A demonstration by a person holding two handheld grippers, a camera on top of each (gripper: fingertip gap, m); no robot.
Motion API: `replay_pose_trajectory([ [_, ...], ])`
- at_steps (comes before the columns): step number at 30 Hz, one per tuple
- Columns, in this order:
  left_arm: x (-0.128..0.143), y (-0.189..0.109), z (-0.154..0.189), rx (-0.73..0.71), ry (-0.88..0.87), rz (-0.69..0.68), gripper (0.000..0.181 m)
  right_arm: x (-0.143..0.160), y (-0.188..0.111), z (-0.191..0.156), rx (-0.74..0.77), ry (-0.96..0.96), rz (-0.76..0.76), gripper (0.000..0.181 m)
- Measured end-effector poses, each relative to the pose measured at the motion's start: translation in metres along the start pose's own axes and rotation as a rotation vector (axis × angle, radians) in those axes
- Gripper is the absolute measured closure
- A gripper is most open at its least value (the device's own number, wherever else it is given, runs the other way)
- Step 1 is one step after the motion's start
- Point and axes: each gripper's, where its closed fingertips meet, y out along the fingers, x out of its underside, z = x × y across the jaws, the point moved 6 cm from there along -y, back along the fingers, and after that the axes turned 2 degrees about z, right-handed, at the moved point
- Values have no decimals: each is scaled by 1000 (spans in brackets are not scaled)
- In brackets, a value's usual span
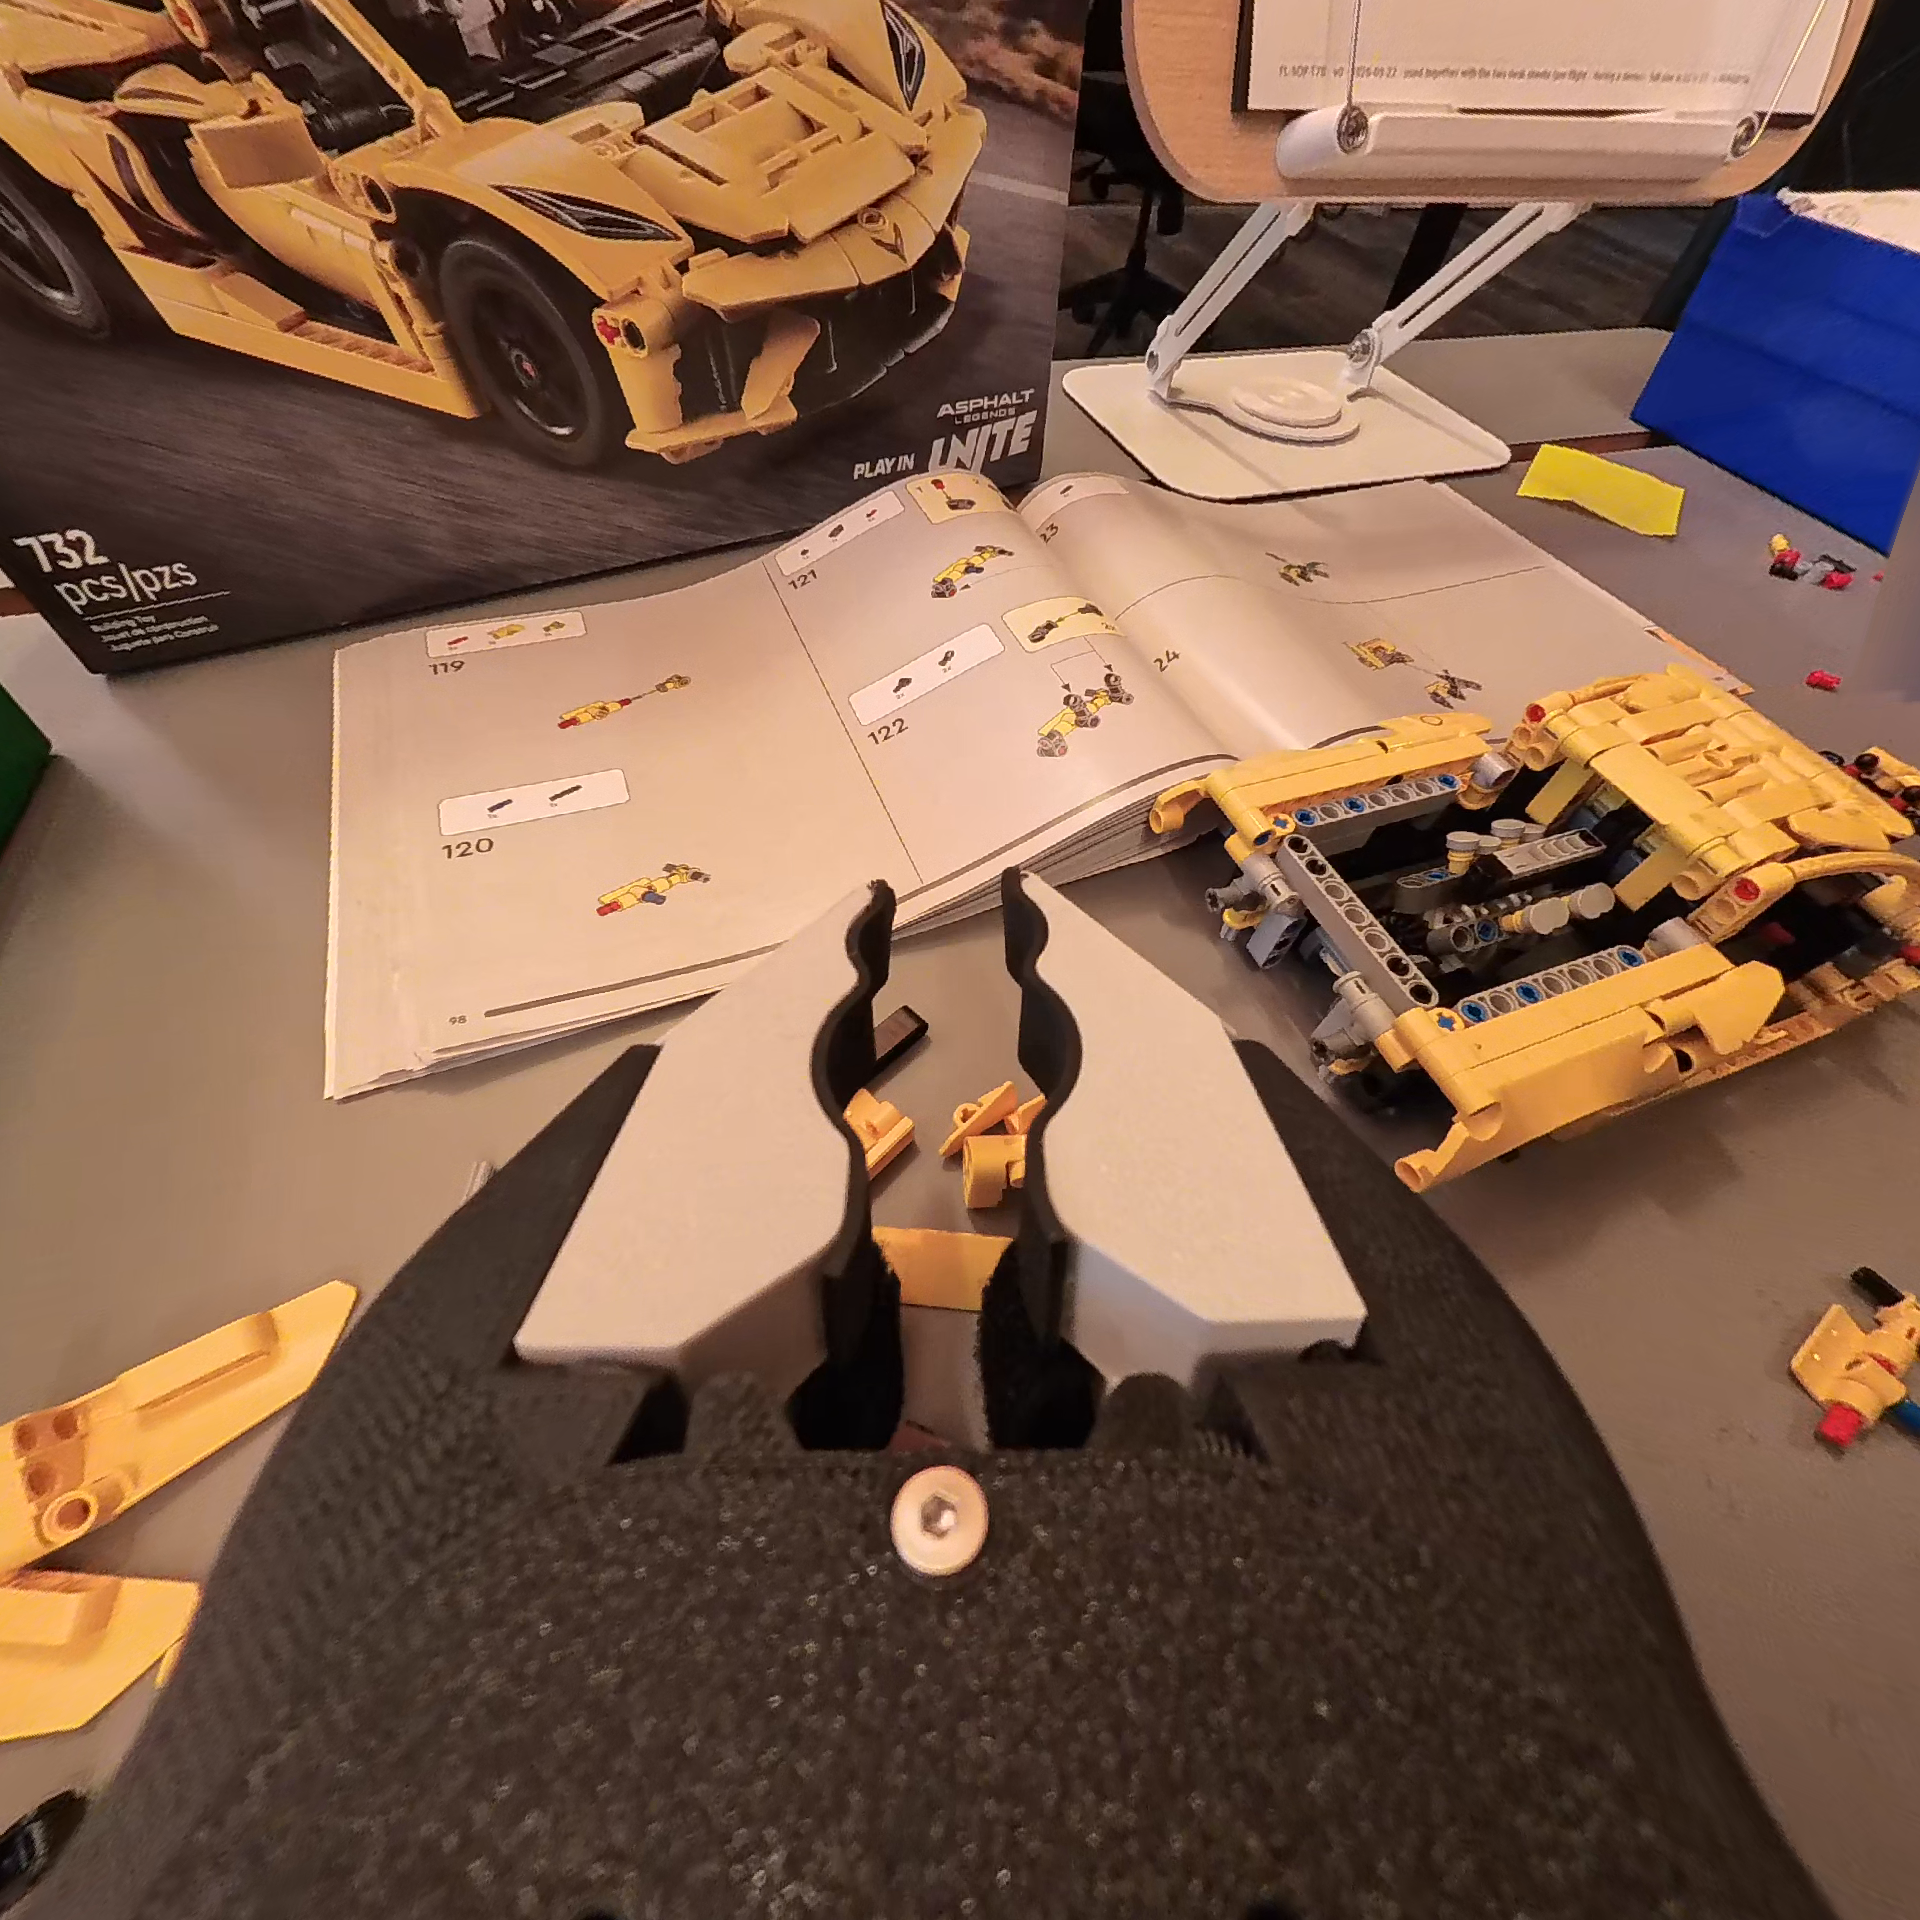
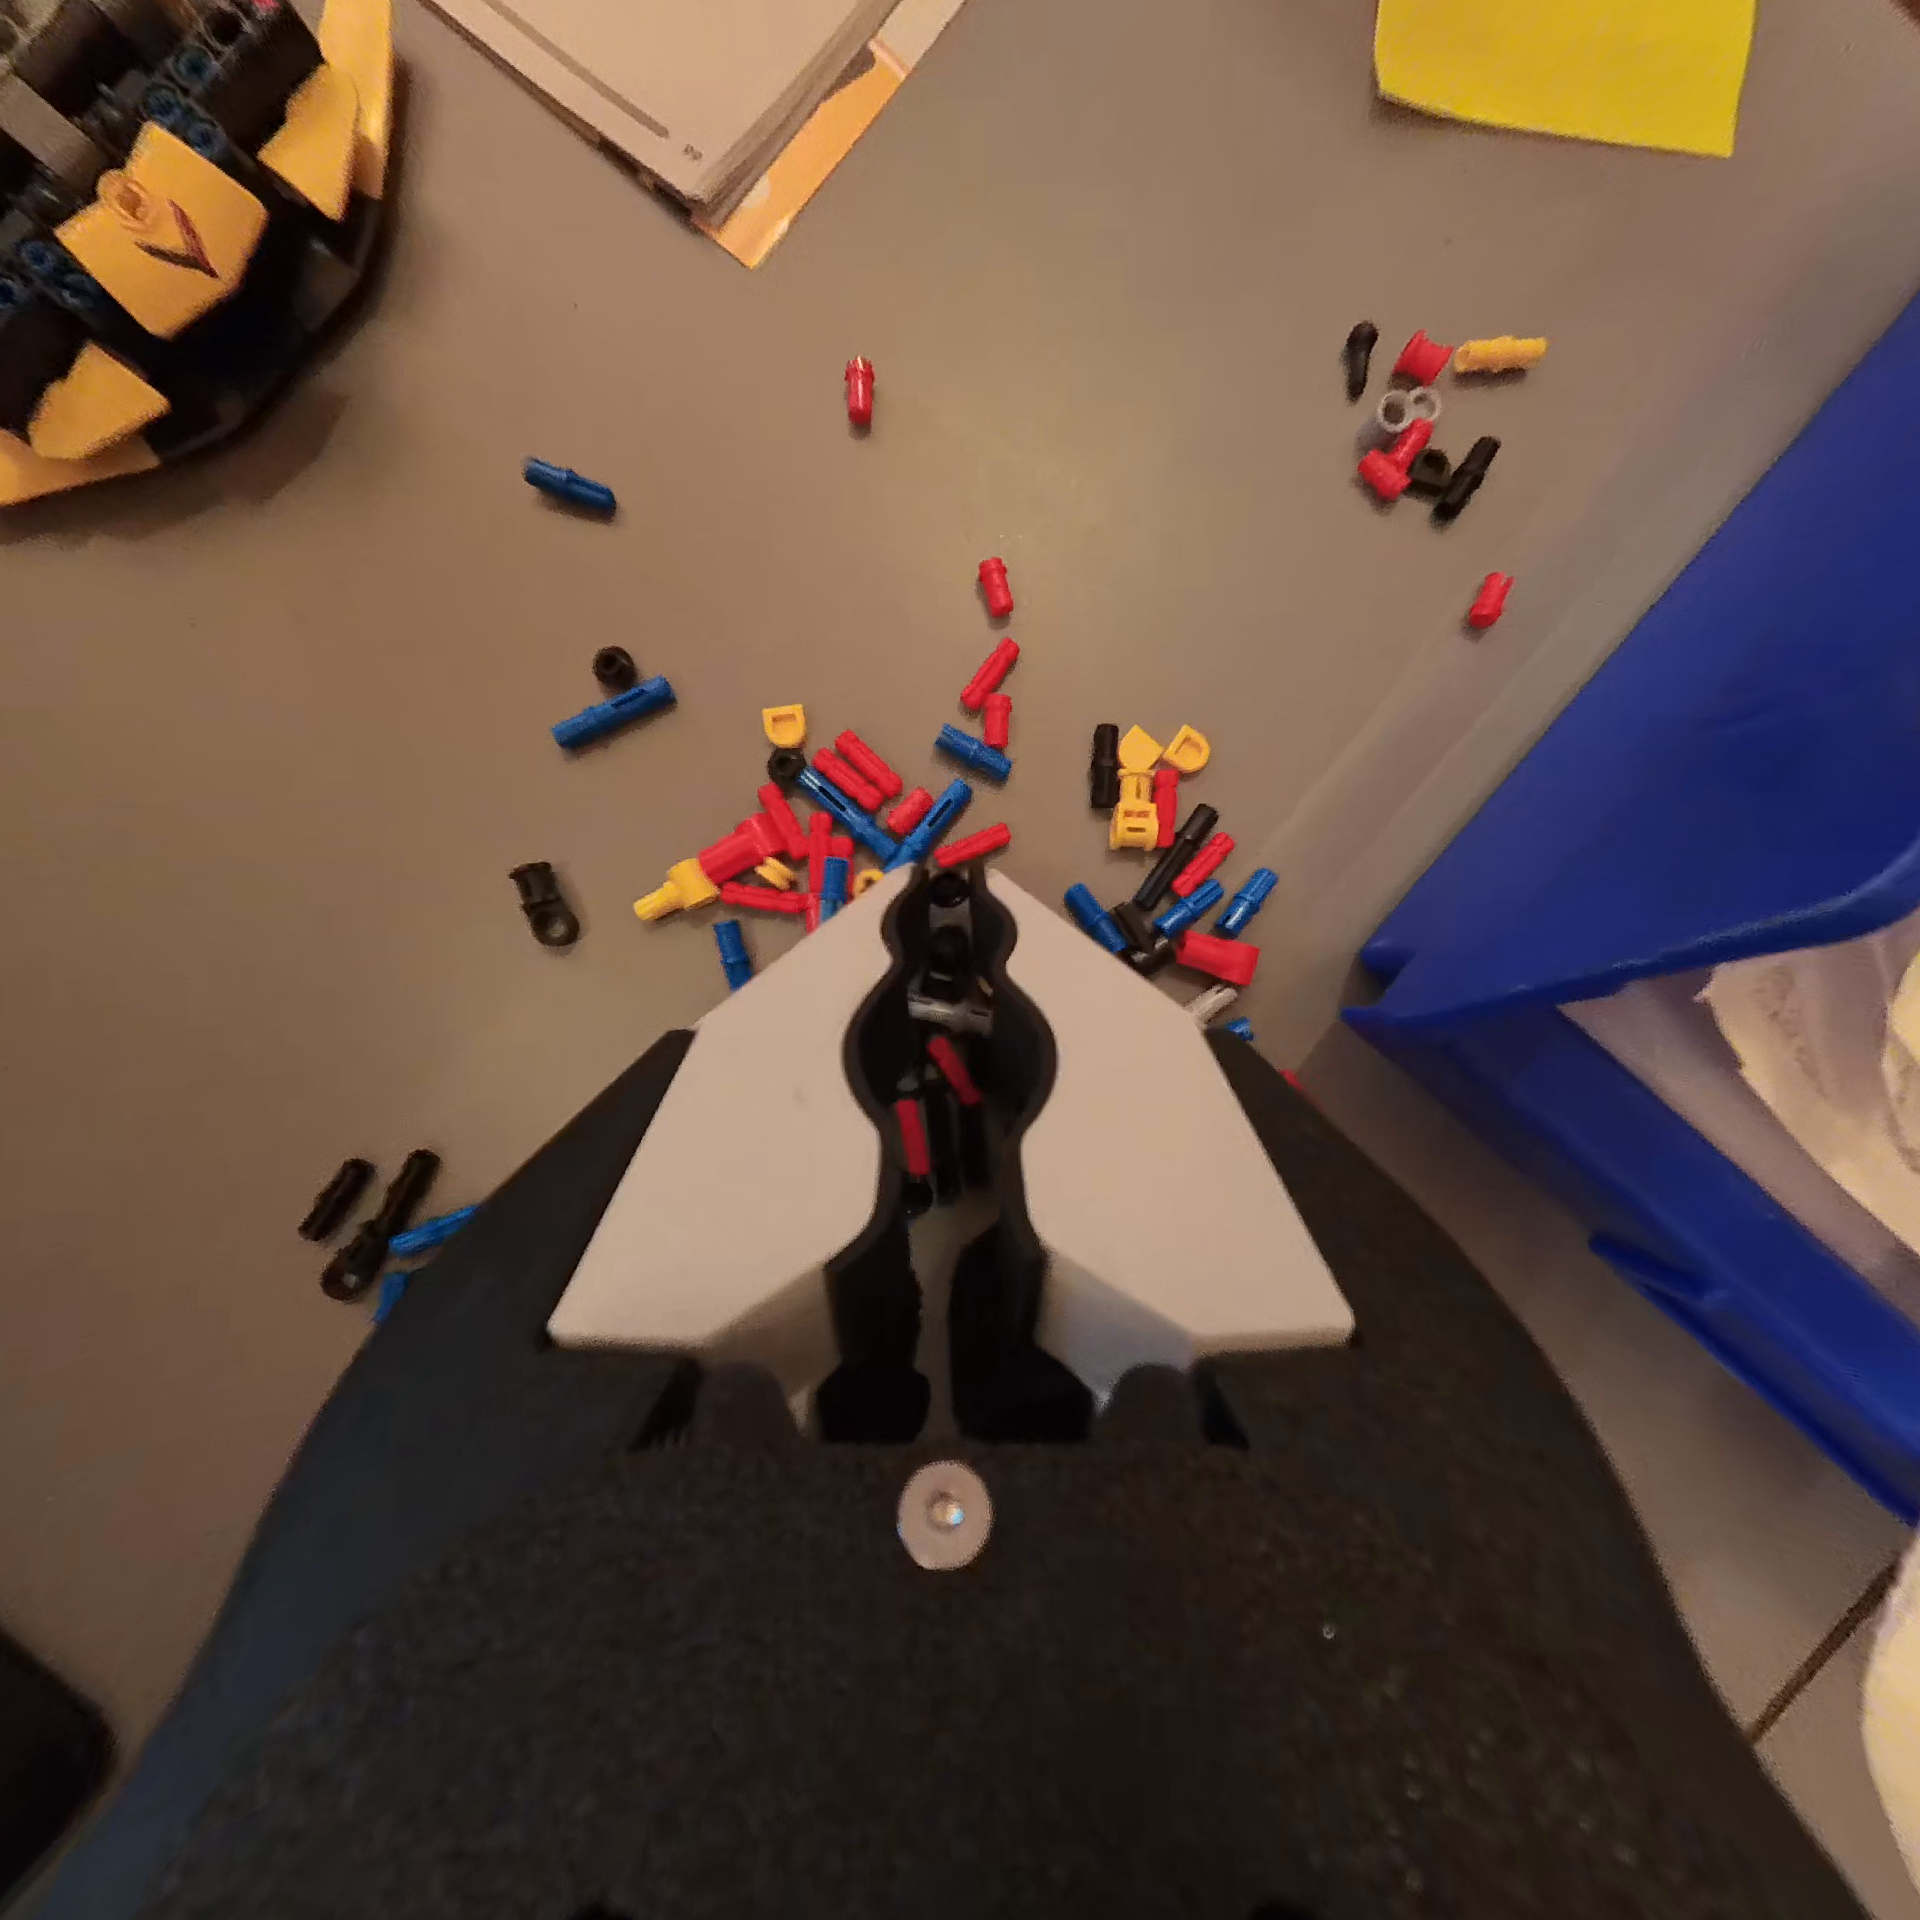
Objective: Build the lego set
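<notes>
The right gripper [image 2: 943, 883] fingers look clenched on a small black pin [image 2: 945, 891] over the pin pile [image 2: 862, 821]; the left gripper [image 1: 945, 896] is released (empty). The half-built car [image 1: 1538, 914] sits toward the surface's right edge. A shallow tip-pinch could flick the pin away.

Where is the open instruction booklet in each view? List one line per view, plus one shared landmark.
Left wrist view: instruction booklet lies open, centre of picture.
Right wrist view: only its corner, at the top edge.
Shared landmark: yellow sticky note, right of the booklet.

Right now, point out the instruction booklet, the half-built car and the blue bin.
instruction booklet [image 1: 644, 831], left wrist view, left page.
half-built car [image 1: 1621, 997], left wrist view, yellow side panel.
blue bin [image 2: 1714, 790], right wrist view, outer wall.
</notes>
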Motion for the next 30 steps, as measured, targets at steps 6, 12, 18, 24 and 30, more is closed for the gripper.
replay_pose_trajectory([
  [6, 0, 0, 0, 3, -4, 0, 160, -32, -31, -47, -67, -111, 143, 175],
  [12, -1, -1, 1, 8, -6, 4, 160, -43, -25, -155, -331, -192, 267, 175],
  [18, 0, -2, 2, 18, -12, 4, 160, -24, 6, -201, -321, -214, 233, 175],
  [24, 0, -2, 2, 19, -16, 3, 160, -22, 18, -206, -269, -241, 197, 175],
  [30, 1, -1, 2, 20, -15, -2, 160, -18, 21, -205, -287, -230, 206, 175],
])
